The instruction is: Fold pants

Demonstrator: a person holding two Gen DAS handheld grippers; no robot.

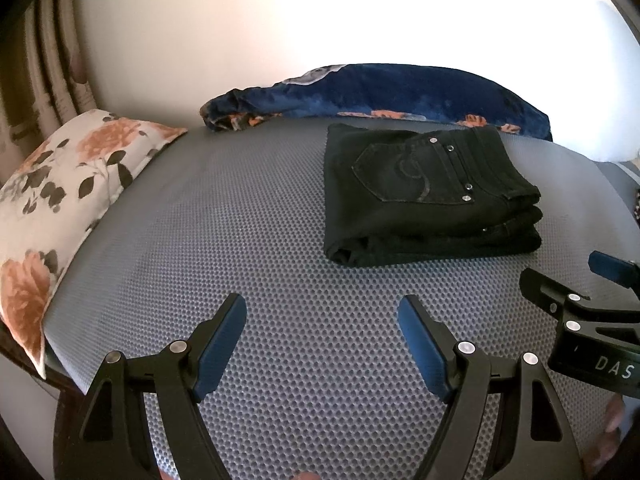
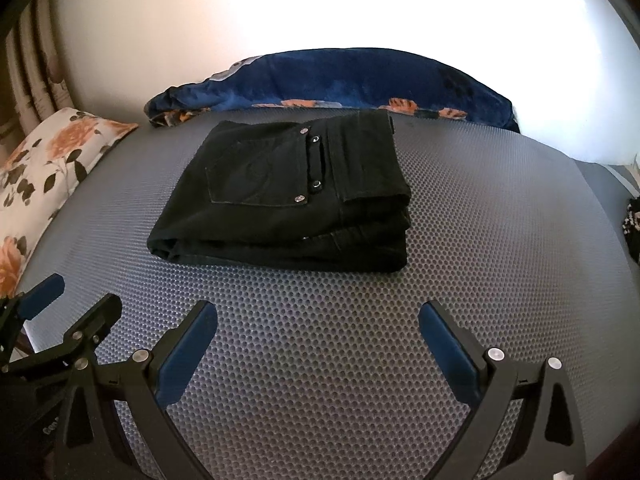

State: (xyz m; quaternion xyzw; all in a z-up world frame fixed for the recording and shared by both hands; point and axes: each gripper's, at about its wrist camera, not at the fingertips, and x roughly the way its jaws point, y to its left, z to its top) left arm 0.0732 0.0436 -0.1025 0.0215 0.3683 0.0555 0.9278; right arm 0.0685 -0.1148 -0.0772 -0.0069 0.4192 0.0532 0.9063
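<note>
So the black jeans are folded into a compact stack, back pocket facing up with its rivets showing, sitting on the grey dotted mattress cover toward the far side of the bed. Right behind them there's a navy floral blanket bunched along the wall, close to the jeans' far edge. Off to the left is a white pillow with orange flowers, well apart from the jeans.

Left hand-held gripper is released, jaws spread wide, nothing between the blue pads, hovering over bare mattress on the near side of the jeans. Right hand-held gripper is the same deal: spread apart, not grasping anything, pointed straight at the folded stack but clear of it. Both sit side by side, and each one pokes into the edge of the other's view. Neither touches the jeans.
</note>
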